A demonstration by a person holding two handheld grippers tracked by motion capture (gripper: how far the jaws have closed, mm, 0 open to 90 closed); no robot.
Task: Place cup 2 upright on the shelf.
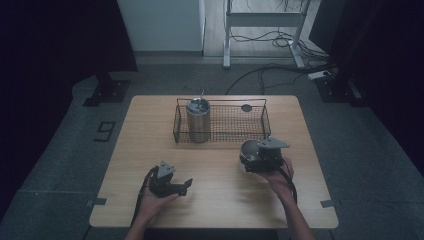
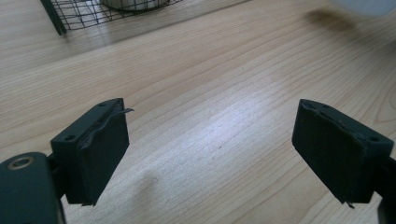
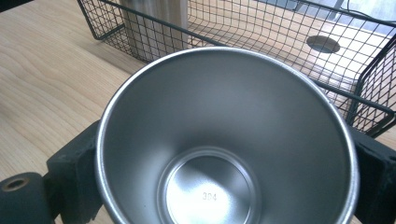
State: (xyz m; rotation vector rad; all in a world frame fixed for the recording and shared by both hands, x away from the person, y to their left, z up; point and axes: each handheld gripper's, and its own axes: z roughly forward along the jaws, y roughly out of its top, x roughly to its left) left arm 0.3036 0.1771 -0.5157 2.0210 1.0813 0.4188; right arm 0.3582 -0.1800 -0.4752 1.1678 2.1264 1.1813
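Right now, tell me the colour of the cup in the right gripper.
Silvery bare steel, the cup has a brushed inside; the right gripper view shows it best.

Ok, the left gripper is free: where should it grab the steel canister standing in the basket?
Probably from above: the canister stands upright in the wire basket, whose mesh walls block its lower sides. Close the open left gripper across the top rim, clear of the lid's handle.

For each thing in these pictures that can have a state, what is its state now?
Left gripper: jaws open, nothing between them, above the bare table.
Right gripper: jaws shut on the steel cup.
Steel cup: held, empty, mouth facing the camera.
Wire basket: standing on the table, open top.
Metal canister: upright inside the basket, at its left end.
Dark round disc: lying at the basket's right end.
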